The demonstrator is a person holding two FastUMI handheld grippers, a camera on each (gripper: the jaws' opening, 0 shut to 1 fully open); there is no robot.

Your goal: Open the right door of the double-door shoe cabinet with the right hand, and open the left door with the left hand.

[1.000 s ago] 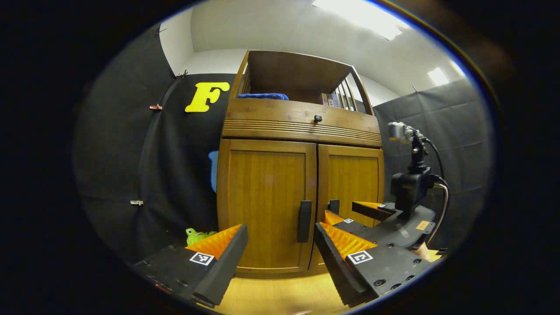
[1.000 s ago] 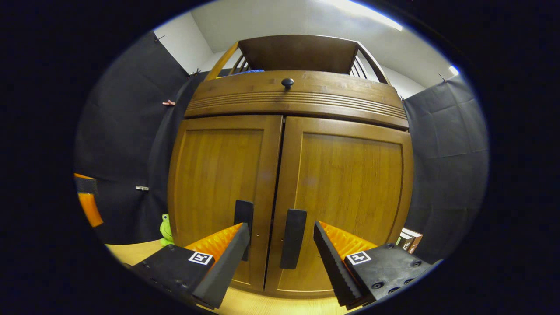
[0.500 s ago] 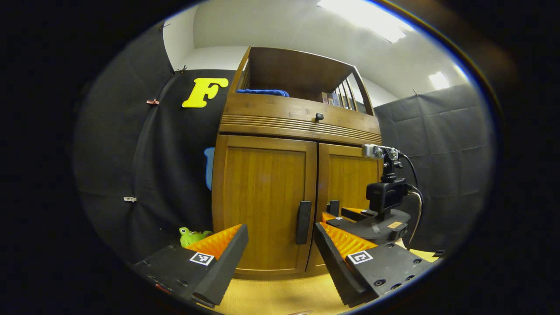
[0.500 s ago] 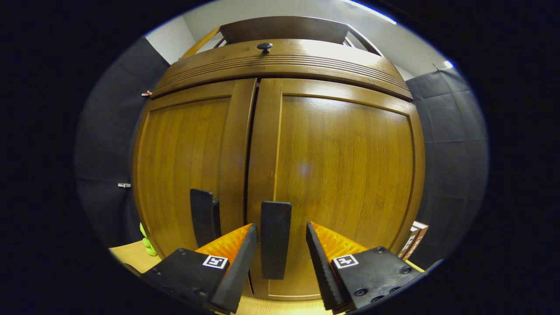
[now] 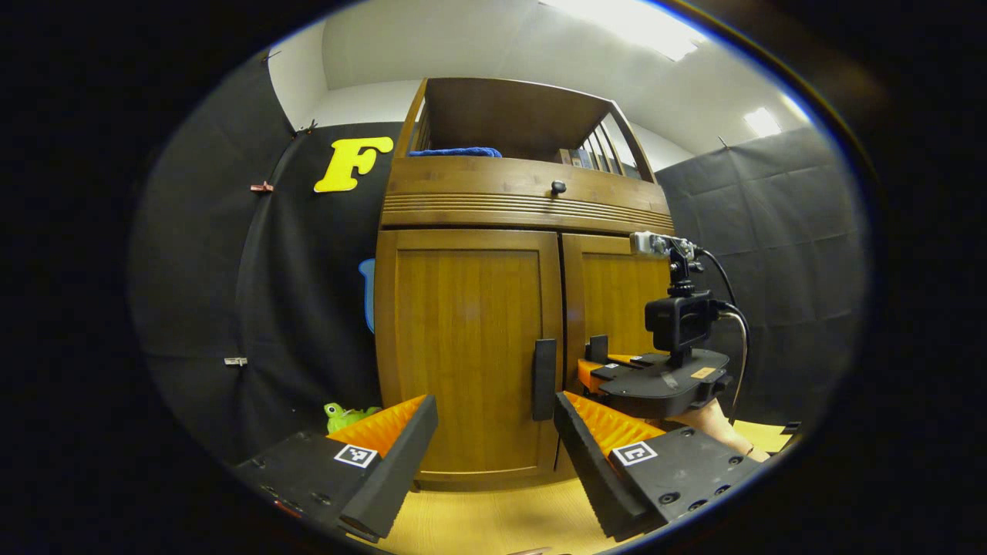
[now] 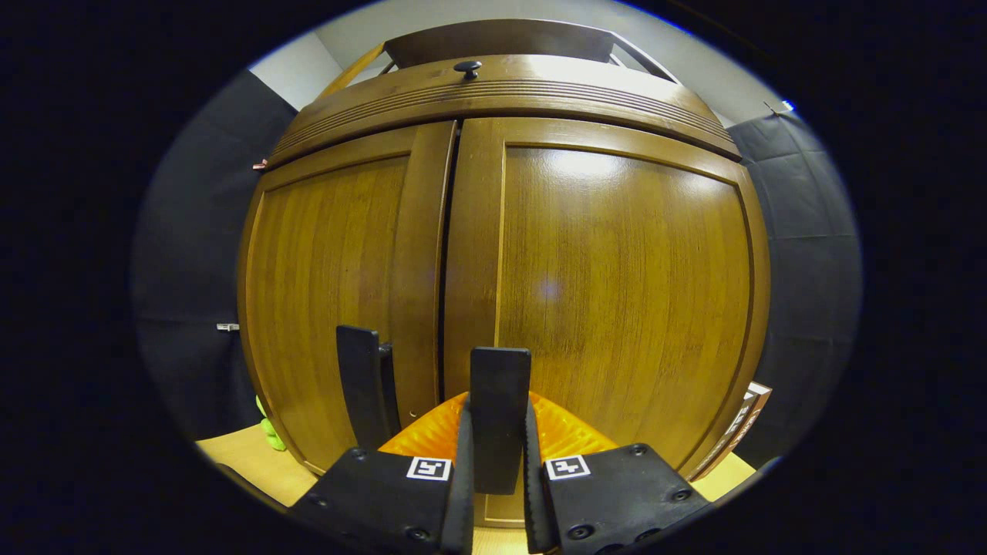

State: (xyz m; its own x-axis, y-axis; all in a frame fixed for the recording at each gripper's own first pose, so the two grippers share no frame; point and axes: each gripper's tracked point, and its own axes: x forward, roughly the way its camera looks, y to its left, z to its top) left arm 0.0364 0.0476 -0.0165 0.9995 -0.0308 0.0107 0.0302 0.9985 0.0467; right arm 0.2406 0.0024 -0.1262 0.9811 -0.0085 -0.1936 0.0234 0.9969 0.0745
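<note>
Both doors shut, none opened yet: right gripper clamped on right door handle at 6 o'clock in right gripper view, pull pending; left gripper jaws apart, short of left door handle at 12 o'clock.

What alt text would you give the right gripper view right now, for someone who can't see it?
The right claw is shut on the right door handle of a wooden double-door shoe cabinet, seen close up, with both doors closed. The left door handle stands free beside it, and a round knob sits above.
</note>
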